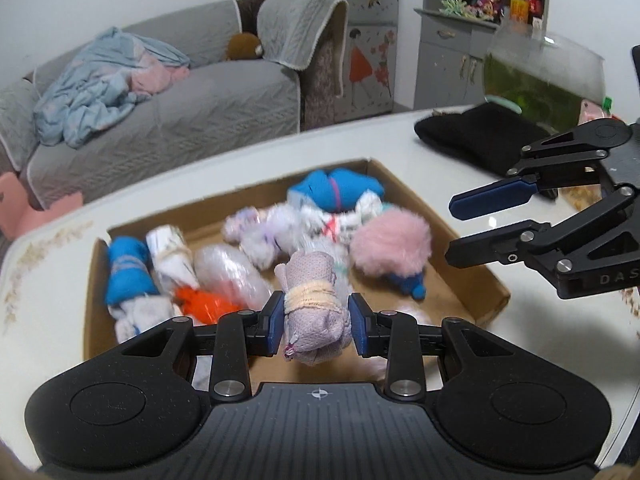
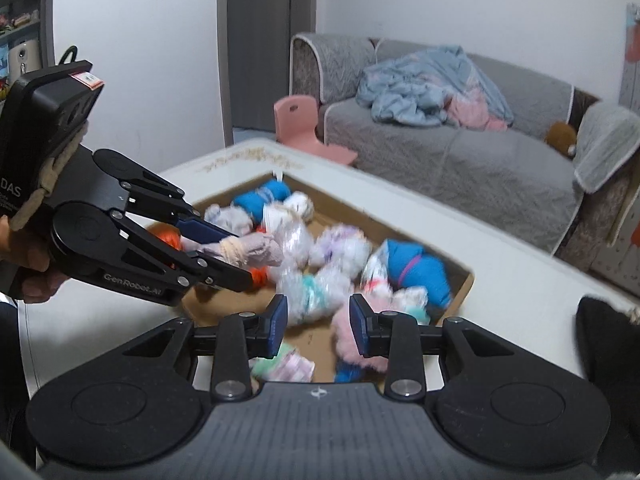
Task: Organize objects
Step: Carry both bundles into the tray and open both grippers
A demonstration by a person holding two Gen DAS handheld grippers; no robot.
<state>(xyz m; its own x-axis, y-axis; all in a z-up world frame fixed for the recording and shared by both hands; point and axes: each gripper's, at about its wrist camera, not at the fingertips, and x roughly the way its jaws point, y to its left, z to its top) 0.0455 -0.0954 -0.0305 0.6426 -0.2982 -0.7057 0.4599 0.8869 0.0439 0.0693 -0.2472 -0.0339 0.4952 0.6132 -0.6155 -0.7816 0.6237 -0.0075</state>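
Note:
My left gripper [image 1: 318,320] is shut on a lilac sock bundle [image 1: 314,280] tied with a beige band, held just above the near part of a shallow cardboard box [image 1: 400,184]. The right wrist view shows the same left gripper [image 2: 240,256] from the side, with the bundle [image 2: 260,252] poking out past its fingertips. Several rolled bundles lie in the box [image 2: 464,280], among them a pink fluffy one [image 1: 392,240], a blue one [image 1: 336,192] and an orange one [image 1: 204,304]. My right gripper [image 2: 319,326] hovers over the box's right side, open with nothing between its fingers; it shows as well from the left wrist [image 1: 460,228].
The box sits on a white table [image 1: 240,160]. A black folded cloth [image 1: 472,136] and a glass fishbowl [image 1: 536,80] stand at the table's far right. Beyond the table are a grey sofa [image 2: 460,160] and a pink child's chair [image 2: 300,120].

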